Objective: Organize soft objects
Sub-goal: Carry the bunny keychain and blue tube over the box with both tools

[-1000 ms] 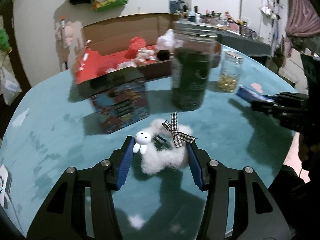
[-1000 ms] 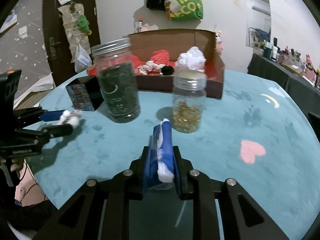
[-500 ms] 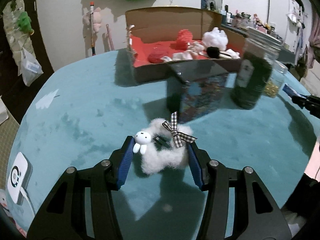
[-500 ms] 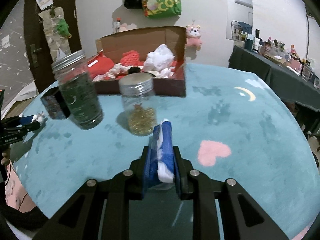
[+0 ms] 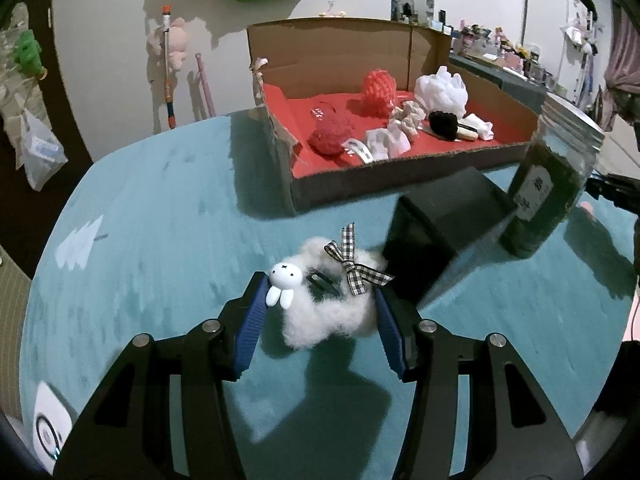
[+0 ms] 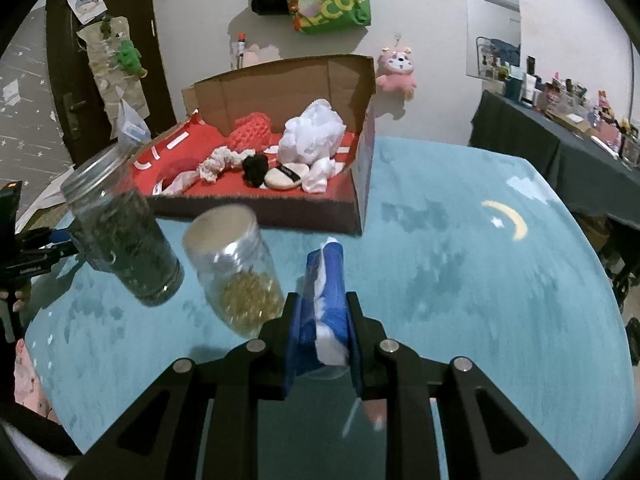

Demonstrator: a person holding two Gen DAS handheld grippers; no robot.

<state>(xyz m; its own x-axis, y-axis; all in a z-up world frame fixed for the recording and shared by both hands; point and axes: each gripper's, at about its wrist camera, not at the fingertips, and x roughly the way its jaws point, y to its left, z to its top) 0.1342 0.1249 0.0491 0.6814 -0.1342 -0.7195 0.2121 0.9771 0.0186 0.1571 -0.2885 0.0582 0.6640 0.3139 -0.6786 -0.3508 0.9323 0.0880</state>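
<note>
The left gripper (image 5: 320,304) is clamping a fluffy white hair clip (image 5: 332,300) between its blue pads, above the teal table (image 5: 160,216). The right gripper (image 6: 322,316) is pinching a white tissue wad (image 6: 329,346). The cardboard box (image 5: 400,176), already holding soft items, is lying at 12 o'clock. Judgement: keeping both grips light, carry over the near wall, clearing the dark jar (image 6: 124,236) at 10 o'clock.
</note>
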